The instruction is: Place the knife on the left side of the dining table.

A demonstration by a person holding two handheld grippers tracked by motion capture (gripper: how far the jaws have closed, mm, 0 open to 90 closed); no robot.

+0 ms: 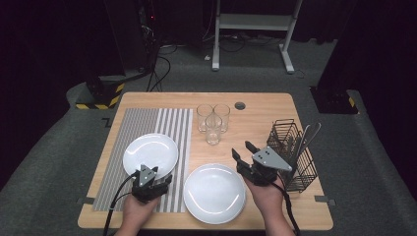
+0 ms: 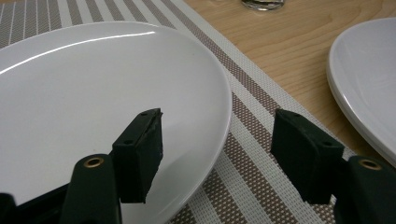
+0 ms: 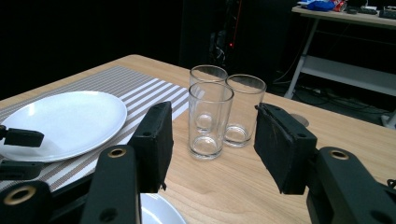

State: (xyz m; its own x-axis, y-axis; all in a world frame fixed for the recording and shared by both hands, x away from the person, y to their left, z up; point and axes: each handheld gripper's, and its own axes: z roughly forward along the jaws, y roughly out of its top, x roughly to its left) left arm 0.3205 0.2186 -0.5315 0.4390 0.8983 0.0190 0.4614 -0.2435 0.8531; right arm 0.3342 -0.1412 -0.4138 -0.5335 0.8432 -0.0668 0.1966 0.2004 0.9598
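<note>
Left claw (image 2: 217, 149): low, jaws wide astride glossy white plate (image 2: 93, 93) rim | right claw (image 3: 212, 144): level, wide, empty, facing clear glass tumbler (image 3: 209, 120) on wooden bench (image 3: 243, 177)

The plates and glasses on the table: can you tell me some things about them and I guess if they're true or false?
1. Three glasses stand together on the table. True.
2. The plate on the striped mat has food on it. False: it is bare and white.
3. The left gripper is open, with one of its fingers over the rim of that plate. True.
4. The right gripper holds a glass. False: it is open and the glasses stand farther off, untouched.
5. The wire basket is left of the mat. False: it stands at the table's right side, with cutlery in it.
6. A second plate lies on bare wood beside the mat. True.
</note>
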